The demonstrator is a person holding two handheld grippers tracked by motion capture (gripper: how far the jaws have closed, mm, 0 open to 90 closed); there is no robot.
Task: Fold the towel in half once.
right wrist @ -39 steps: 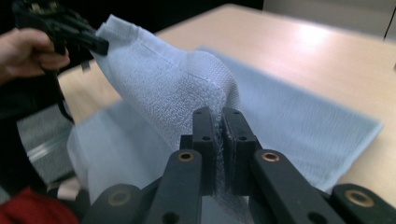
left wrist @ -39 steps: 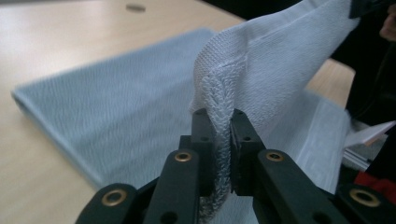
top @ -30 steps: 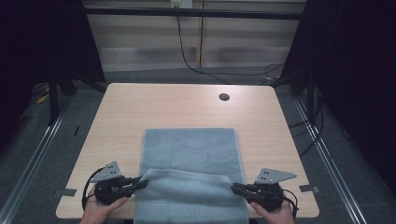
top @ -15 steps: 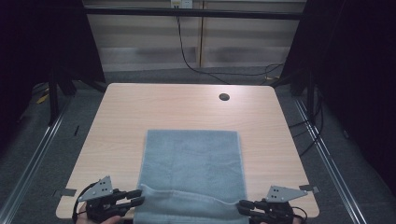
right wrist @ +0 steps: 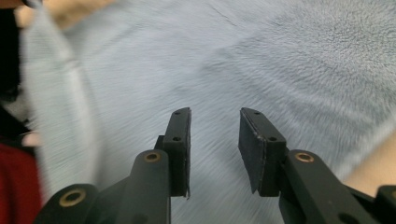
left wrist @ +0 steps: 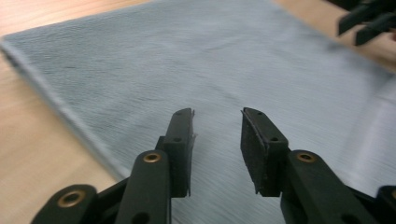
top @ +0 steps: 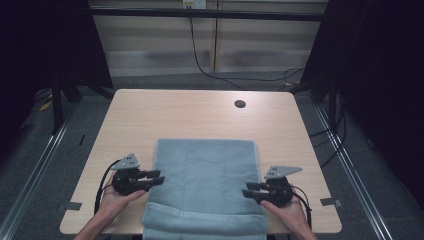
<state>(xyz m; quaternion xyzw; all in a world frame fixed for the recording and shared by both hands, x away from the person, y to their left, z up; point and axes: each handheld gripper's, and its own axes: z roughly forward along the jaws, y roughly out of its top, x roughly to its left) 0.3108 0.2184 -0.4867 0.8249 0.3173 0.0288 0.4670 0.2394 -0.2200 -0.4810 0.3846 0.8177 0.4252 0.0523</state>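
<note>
Wooden table (top: 150, 115), grey towel (top: 205, 170), both grippers' fingers (left wrist: 180, 140) apart, empty.

Your left gripper (top: 156, 180) and right gripper (top: 248, 189) are black; each carries brass-ringed screws, a grey three-cornered plate, a trailing black cable.

Even overhead light falls on the table (top: 150, 115) in the high view, with darkness all around it and only faint shadows. In both gripper views the towel (left wrist: 196, 60) smears with motion blur, strongest near the bottom, while the black jaws stay sharp.
</note>
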